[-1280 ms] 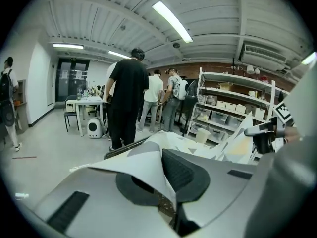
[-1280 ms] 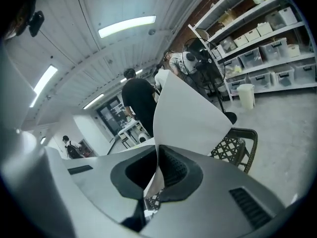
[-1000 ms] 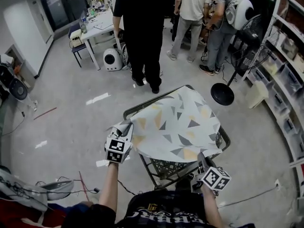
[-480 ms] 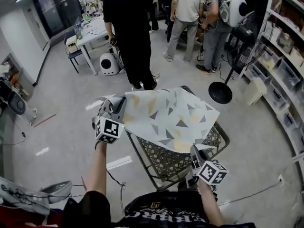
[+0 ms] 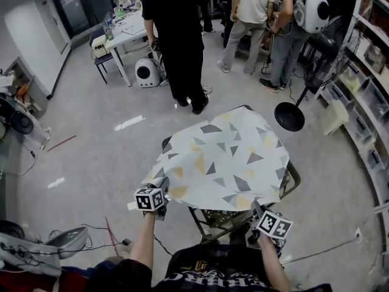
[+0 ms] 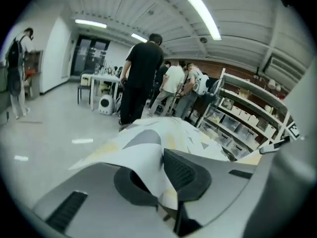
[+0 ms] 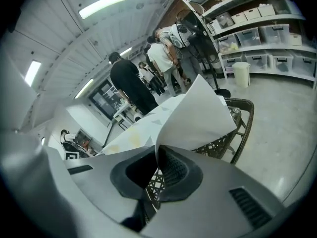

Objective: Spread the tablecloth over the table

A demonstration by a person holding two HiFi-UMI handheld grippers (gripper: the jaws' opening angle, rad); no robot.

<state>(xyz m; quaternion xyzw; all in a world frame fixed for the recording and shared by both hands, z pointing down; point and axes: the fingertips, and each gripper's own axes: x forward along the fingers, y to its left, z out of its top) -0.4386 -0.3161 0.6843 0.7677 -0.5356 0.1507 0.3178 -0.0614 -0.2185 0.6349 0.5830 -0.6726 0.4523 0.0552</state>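
The tablecloth, white with grey and yellow triangles, lies spread over the dark wicker table and covers most of its top. My left gripper is shut on the cloth's near left corner, off the table's left side. In the left gripper view the cloth folds down between the pads of that gripper. My right gripper is shut on the near right corner. There the cloth curls up out of the right gripper, with the table's rim behind it.
Several people stand just beyond the table's far side. A standing fan is at the far right, beside shelves with bins. A white desk stands at the back left. Cables lie on the floor at the near left.
My left gripper swung up with its corner, then came down low and nearer to me. The cloth billowed and settled flatter over the table. My right gripper sank a little.
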